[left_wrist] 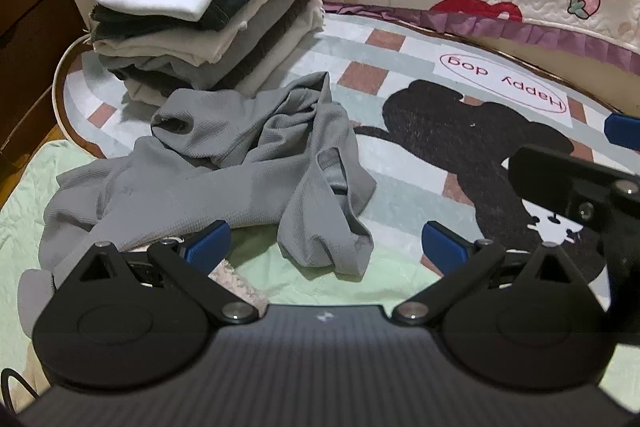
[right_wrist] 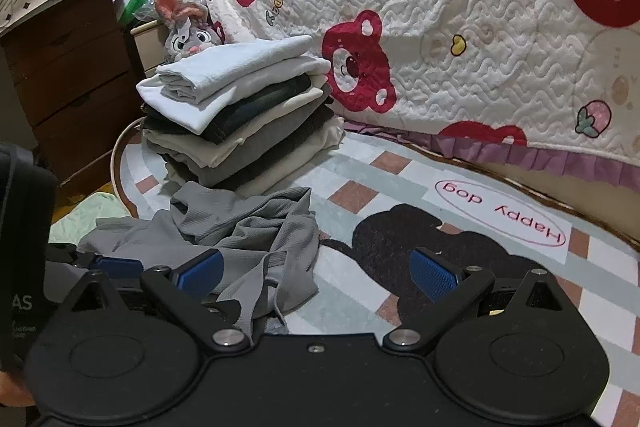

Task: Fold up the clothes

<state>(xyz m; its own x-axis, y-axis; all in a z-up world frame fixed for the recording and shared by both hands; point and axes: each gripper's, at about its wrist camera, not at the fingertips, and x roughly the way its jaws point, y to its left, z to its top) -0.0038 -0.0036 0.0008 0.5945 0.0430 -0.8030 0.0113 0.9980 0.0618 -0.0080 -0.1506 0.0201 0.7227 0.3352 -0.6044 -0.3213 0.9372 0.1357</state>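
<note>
A crumpled grey garment (left_wrist: 240,171) lies on the rug in front of a tall stack of folded clothes (left_wrist: 208,11). My left gripper (left_wrist: 326,247) is open and empty, just above the garment's near edge. My right gripper (right_wrist: 316,277) is open and empty, over the garment's right part (right_wrist: 256,239). The stack (right_wrist: 240,115) stands behind it. The right gripper's body shows at the right edge of the left wrist view (left_wrist: 580,187); the left gripper's body shows at the left edge of the right wrist view (right_wrist: 24,259).
A checked rug with a black dog figure (left_wrist: 460,131) and a "Happy dog" label (right_wrist: 500,213) covers the floor. A light green cloth (left_wrist: 24,195) lies near. A bear-print quilt (right_wrist: 440,27) hangs behind. A plush toy (right_wrist: 188,35) and a brown drawer cabinet (right_wrist: 68,83) stand at the left.
</note>
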